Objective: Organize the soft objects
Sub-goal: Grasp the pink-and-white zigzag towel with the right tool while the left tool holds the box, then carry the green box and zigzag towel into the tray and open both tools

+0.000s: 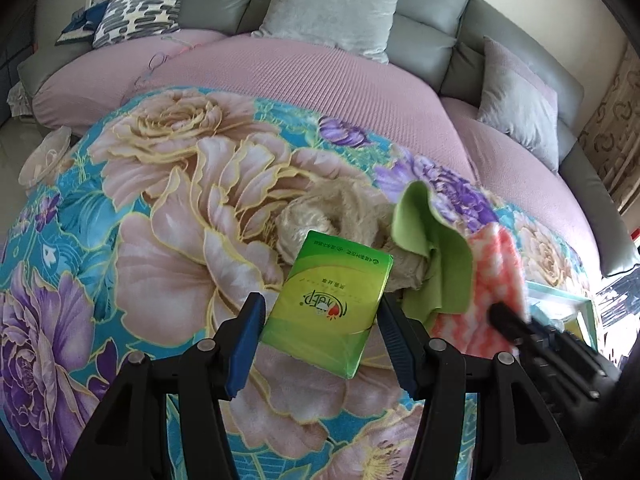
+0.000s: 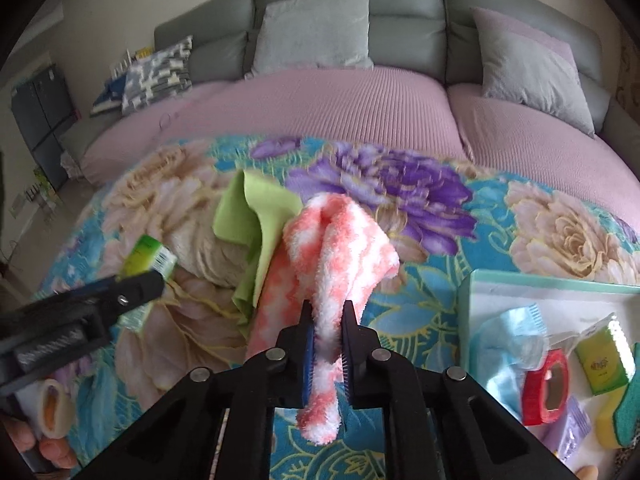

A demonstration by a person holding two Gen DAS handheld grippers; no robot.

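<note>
My right gripper [image 2: 325, 330] is clamped on a fold of the pink-and-white fluffy cloth [image 2: 340, 248], with the loose end hanging below the pads and the rest draped up over the heap. My left gripper [image 1: 320, 320] holds the green tissue pack [image 1: 332, 304] between its blue pads — the jaws stand about half wide and both pads press its long sides.

Everything lies on the floral blanket [image 1: 140, 200], near its front edge. The lime-green cloth [image 2: 250, 216] is tucked just behind the pink one and touches it, and a beige furry cloth [image 1: 340, 208] sits bunched under both. The pale tray [image 2: 476, 280] with its sponges and red tape roll [image 2: 546, 384] rests at the blanket's right front corner.

What worries me is the tangle. I have only a narrow fold pinched, so a quick lift could let the plush slip through the pads, and if it snags the lime cloth I would drag that along and scatter the heap. The tissue pack sits askew in my left jaws; a twist of the wrist could swing it loose. My two grippers are close together as well, so a careless crossing could knock one against the other.
</note>
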